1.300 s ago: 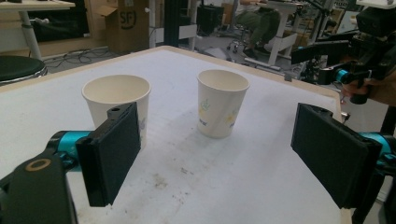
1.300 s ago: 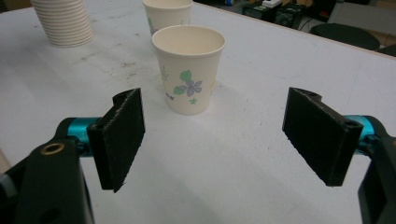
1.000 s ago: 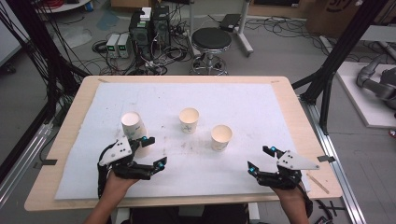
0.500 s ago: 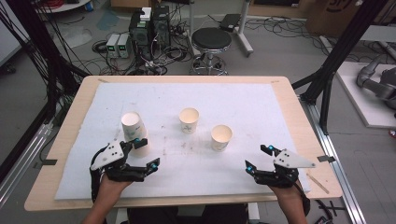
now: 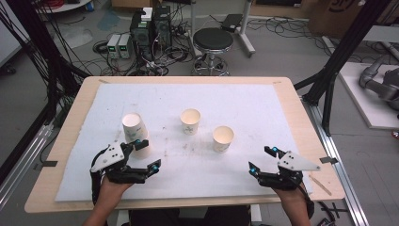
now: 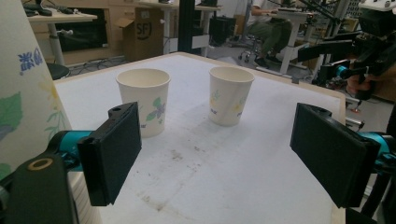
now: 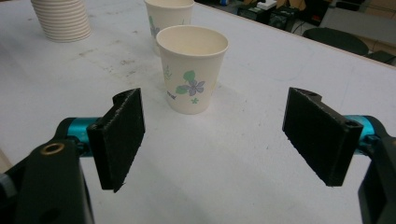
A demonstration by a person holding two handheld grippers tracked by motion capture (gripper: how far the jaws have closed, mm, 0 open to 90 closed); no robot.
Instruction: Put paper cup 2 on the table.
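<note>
Two tools rest low at the near edge of the table (image 5: pixel 301 117), both with jaws spread wide and nothing between them. The left tool (image 5: pixel 145 155) sits just beside the stack of paper cups (image 5: pixel 133 127), its far jaw tip close against the stack's base; in the left gripper view that stack fills the left border. The right tool (image 5: pixel 263 160) lies well apart from it, near the right corner, with open white surface ahead.

Between the tools the near strip of the white sheet (image 5: pixel 188 165) is free. Further in stand two single flower-printed cups, upright and apart: the middle cup (image 5: pixel 190 121) and the right cup (image 5: pixel 223 138), the latter directly ahead of the right tool in the right gripper view (image 7: pixel 192 67).

The sheet is scuffed with grey smudges near the centre, and bare wood shows around it. Beyond the far edge are a round stool (image 5: pixel 213 41), computer boxes and tangled cables on a grey floor.
</note>
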